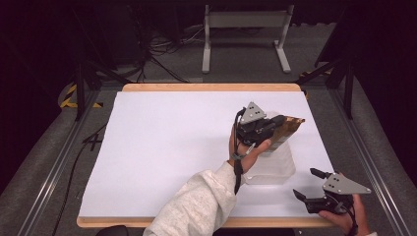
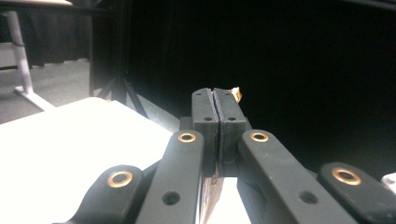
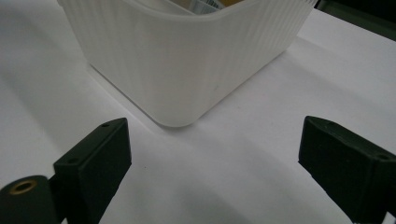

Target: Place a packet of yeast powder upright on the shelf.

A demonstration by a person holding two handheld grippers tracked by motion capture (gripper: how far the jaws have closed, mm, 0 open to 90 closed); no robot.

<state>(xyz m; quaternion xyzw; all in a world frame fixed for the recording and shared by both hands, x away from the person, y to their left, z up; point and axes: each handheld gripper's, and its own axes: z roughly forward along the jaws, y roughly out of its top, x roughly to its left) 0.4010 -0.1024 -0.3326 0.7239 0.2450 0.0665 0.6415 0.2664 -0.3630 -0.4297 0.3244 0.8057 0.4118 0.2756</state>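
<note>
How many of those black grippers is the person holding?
2. The left gripper is over the white bin, shut on a flat brown packet. The right gripper rests open near the table's front right corner, beside the bin.

A translucent ribbed plastic bin (image 3: 187,60) is looking matt; the surface (image 1: 162,147) is showing smooth white covering edged with wood

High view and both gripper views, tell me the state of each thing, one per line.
Left gripper: shut on the brown packet, held over the bin.
Brown packet: gripped, tilted, raised above the bin.
White bin: upright on the table, open top, something inside.
Right gripper: open, holding nothing, near the bin's corner.
Table: covered in white.
</note>
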